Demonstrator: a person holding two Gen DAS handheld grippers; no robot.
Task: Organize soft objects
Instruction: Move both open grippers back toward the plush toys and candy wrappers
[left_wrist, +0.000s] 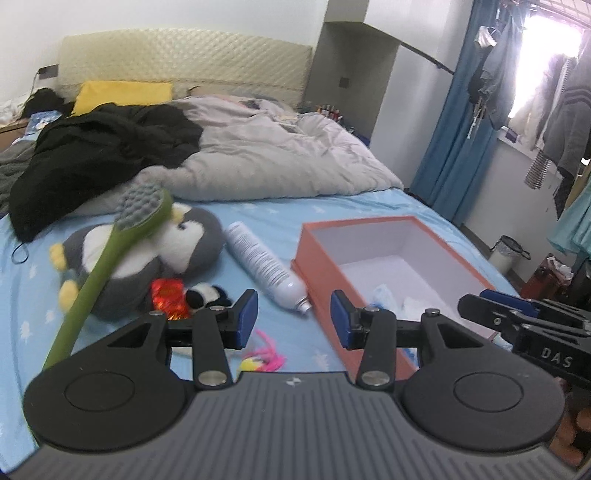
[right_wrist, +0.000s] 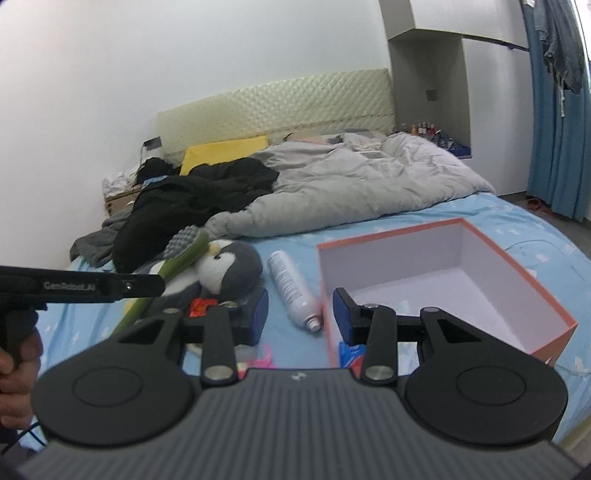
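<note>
Both grippers hover over the bed (left_wrist: 280, 218), the left gripper (left_wrist: 293, 319) and right gripper (right_wrist: 301, 315) each with fingers parted and holding nothing. The plush penguin (left_wrist: 147, 251) lies left of the orange box (left_wrist: 369, 258), a green brush (left_wrist: 122, 251) slanting across it. Best to lift the brush away first. A white spray can (left_wrist: 264, 267) lies between penguin and box; carry the toy over it.
</note>
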